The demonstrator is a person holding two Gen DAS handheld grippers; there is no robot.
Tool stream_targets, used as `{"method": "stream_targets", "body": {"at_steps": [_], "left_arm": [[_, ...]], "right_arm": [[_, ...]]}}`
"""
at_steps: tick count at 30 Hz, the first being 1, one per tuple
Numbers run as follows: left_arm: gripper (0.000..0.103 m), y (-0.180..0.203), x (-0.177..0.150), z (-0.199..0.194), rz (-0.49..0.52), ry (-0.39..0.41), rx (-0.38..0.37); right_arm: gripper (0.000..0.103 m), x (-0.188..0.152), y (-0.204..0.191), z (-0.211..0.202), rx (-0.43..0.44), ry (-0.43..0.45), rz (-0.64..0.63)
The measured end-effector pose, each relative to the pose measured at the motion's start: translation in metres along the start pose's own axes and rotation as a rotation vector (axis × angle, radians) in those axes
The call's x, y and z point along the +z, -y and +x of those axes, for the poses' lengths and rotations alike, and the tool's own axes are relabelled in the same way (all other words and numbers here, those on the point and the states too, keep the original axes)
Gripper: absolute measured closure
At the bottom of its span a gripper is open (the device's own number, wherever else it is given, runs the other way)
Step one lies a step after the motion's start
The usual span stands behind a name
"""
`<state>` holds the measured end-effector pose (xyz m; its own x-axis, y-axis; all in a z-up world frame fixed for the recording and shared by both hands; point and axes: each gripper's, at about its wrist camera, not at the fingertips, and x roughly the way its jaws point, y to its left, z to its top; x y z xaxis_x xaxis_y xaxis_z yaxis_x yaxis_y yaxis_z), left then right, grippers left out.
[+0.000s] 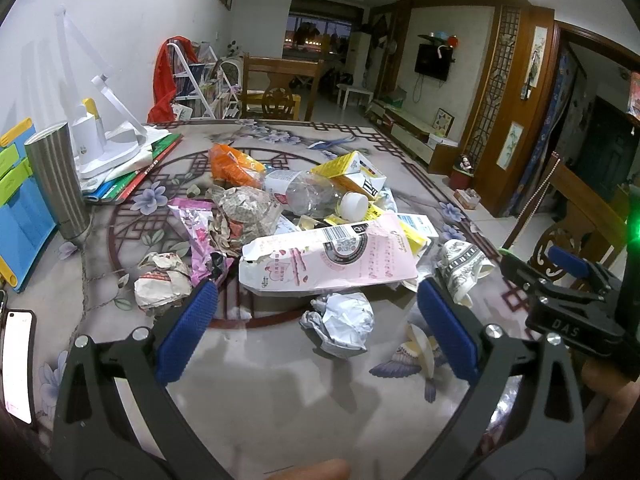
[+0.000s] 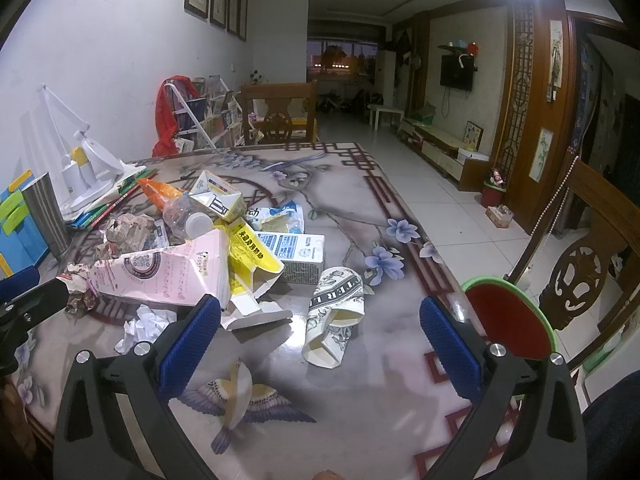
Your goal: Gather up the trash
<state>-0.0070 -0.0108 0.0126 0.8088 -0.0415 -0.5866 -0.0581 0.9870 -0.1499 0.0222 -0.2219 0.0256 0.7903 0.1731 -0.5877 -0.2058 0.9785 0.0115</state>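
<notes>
both grippers were black, angular frames with triangular cut-outs and round silver screws at the joints. the left gripper point(image 1: 318, 334) and right gripper point(image 2: 320, 346) each carried textured blue pads point(image 1: 188, 332) on their fingers. the right one's side bore "das" lettering beside a green glow.

pink carton point(image 1: 320, 256) | orange wrapper point(image 1: 236, 166) | yellow carton point(image 2: 248, 254) | black-and-white patterned cup point(image 2: 334, 320) | blue pads point(image 1: 188, 336) | floral table point(image 2: 360, 400)

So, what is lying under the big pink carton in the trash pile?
The pink carton rests on a yellow carton and crumpled paper; near it a white paper ball lies on the table. Whatever is beneath its middle is hidden.
</notes>
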Motion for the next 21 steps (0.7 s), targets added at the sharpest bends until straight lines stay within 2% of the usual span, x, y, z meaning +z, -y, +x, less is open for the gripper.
{"method": "stream_targets", "body": {"at_steps": [21], "left_arm": [[0.005,0.0041,-0.0028,0.0002,-0.001,-0.005,-0.001]], "right_arm": [[0.007,-0.0016,-0.0039,0.0027,0.005,-0.02,-0.008]]}}
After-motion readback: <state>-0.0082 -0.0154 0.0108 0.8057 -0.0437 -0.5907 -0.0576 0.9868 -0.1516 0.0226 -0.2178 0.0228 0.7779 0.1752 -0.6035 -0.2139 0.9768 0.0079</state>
